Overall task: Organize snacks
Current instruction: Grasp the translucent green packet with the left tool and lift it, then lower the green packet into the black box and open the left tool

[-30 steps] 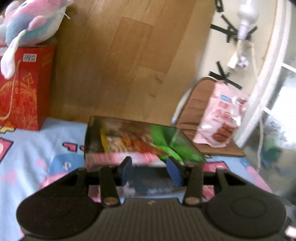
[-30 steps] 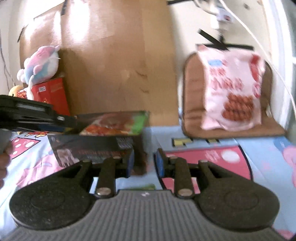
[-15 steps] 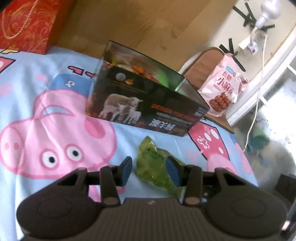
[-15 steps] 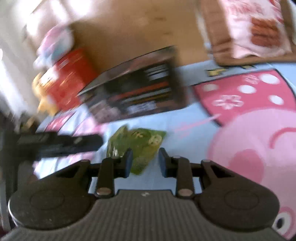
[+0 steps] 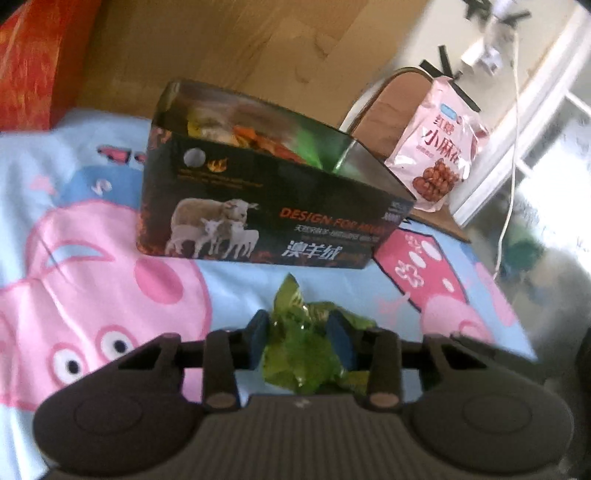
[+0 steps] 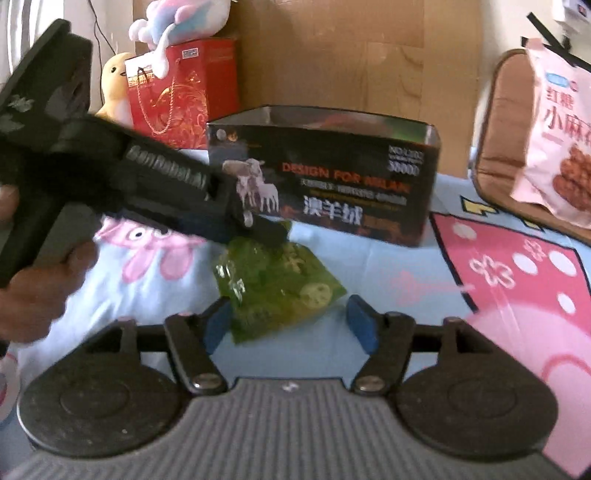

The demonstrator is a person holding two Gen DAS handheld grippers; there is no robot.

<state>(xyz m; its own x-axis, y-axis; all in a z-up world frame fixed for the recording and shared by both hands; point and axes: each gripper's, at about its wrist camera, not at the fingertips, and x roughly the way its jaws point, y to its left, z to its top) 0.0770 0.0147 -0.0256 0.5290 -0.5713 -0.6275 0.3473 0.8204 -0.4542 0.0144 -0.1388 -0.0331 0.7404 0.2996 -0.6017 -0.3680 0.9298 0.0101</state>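
A crinkly green snack packet [image 5: 299,354] [image 6: 273,284] lies on the blue cartoon-pig sheet [image 5: 74,236] in front of a dark open box [image 5: 266,206] [image 6: 332,177] printed with sheep. Several snack packets [image 5: 258,136] show inside the box. My left gripper [image 5: 298,338] [image 6: 273,234] comes in from the left; its jaws are closing, and both blue pads press the packet's far end. My right gripper [image 6: 288,325] is at the packet's near corner. Its jaws are opening, and the corner lies between the pads unpressed.
A pink snack bag [image 5: 439,147] [image 6: 557,155] leans on a brown chair cushion [image 6: 498,122] at the right. A red gift bag [image 6: 184,92], a plush toy [image 6: 181,18] and a yellow duck [image 6: 114,88] stand back left against cardboard [image 5: 221,44]. A hand [image 6: 33,288] holds the left gripper.
The left gripper tipped down from the box and sank onto the green packet, its jaws narrowing on it. The right gripper swung toward the packet and its jaws spread wider.
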